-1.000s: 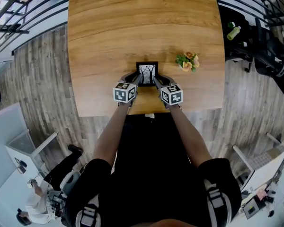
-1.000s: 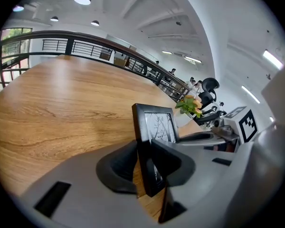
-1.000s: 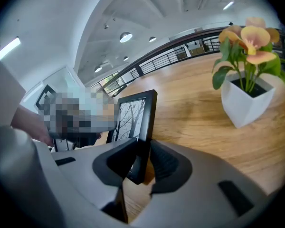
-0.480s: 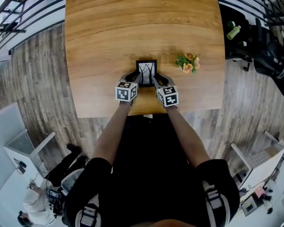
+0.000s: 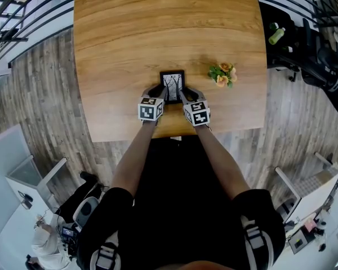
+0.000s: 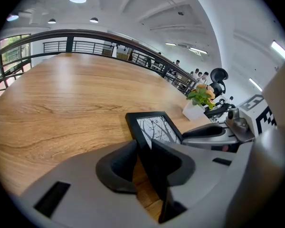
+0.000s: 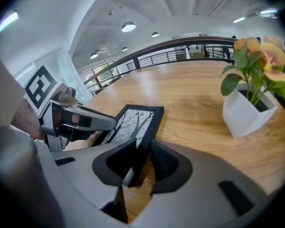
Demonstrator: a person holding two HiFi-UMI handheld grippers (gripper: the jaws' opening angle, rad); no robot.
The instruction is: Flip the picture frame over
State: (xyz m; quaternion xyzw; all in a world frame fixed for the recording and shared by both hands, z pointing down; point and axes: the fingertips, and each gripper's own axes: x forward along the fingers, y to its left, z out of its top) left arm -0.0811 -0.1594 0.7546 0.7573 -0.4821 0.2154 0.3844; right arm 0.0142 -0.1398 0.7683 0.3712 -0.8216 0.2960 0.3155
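Because the left hand-held gripper [image 5: 159,90] and the right hand-held gripper [image 5: 183,94] each clamp a near side edge of the frame [image 5: 173,81], which sits picture-up near the front of the tabletop [image 5: 158,27], the flip likely goes best with both wrists lifting and rolling together, pressure even, clear of the plant [image 5: 222,73].

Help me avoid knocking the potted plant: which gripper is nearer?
Right. The right gripper holds the picture frame's edge nearest the potted plant; the left gripper holds the opposite edge.
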